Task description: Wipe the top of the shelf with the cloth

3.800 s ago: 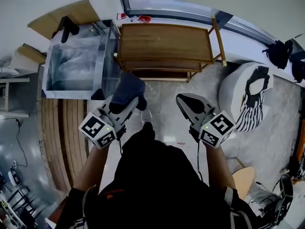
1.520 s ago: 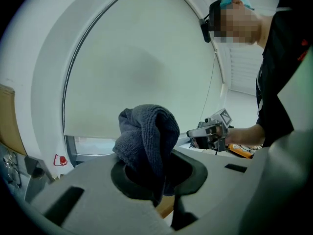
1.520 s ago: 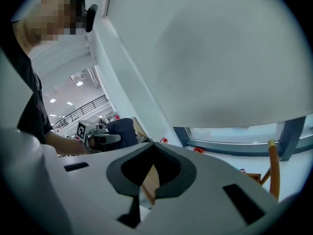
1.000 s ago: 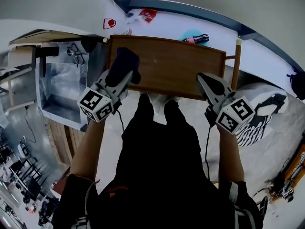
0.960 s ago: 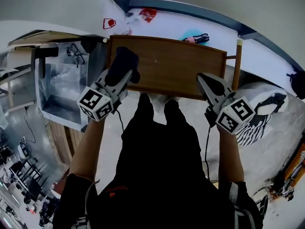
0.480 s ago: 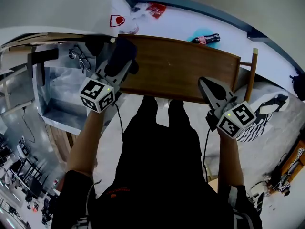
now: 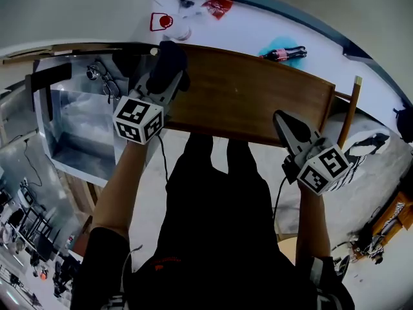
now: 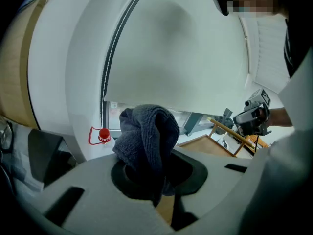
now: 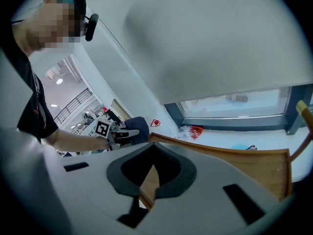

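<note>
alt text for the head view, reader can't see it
From above, the left gripper holds a dark cloth at the far left corner of a brown wooden shelf top. The right gripper, shut and empty, hangs over its near right edge.

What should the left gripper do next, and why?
Probably sweep the cloth rightward along the shelf top. The left gripper holds it clamped at the far-left corner, and bare wood stretches away to its right.

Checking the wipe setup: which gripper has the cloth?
The left gripper: its jaws are shut on the dark cloth at the shelf. The right gripper is shut, empty.
</note>
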A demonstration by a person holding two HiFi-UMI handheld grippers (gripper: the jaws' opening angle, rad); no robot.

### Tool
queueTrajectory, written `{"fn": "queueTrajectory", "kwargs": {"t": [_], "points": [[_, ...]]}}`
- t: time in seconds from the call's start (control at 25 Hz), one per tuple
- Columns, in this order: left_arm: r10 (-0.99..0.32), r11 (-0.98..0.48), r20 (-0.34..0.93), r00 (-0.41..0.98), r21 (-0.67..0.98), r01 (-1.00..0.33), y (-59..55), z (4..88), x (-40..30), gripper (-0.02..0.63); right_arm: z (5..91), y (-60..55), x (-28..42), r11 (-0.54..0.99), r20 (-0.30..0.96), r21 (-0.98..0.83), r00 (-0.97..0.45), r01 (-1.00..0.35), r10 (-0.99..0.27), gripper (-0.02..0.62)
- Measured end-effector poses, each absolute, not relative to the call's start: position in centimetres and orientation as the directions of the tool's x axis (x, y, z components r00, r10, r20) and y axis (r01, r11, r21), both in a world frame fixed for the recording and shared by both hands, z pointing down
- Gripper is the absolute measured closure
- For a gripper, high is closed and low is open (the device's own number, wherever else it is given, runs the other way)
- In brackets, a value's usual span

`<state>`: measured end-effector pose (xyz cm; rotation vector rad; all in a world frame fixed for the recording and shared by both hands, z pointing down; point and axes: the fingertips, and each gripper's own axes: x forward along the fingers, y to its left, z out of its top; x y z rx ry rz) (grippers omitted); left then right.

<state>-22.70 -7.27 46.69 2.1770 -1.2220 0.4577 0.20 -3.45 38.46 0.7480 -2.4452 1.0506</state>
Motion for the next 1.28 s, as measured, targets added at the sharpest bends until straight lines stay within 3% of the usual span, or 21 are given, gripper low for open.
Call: {"fn": "queueTrajectory", "kwargs": {"t": [0.72, 1.28], "points": [[-0.63, -0.372, 0.686, 0.365, 0.146, -0.917, -9.6, 53.9, -23.7, 0.546, 42.8, -3.1, 0.3, 0.554, 0.582, -0.578, -0.779, -0.599, -0.235, 0.591], [-0.543, -0.375, 0.746, 0.386, 0.196, -0.906, -9.7, 58.1, -22.0, 0.546, 44.8, -2.8, 1.5, 0.518, 0.587, -0.605, -0.778, -0.605, -0.223, 0.591]]}}
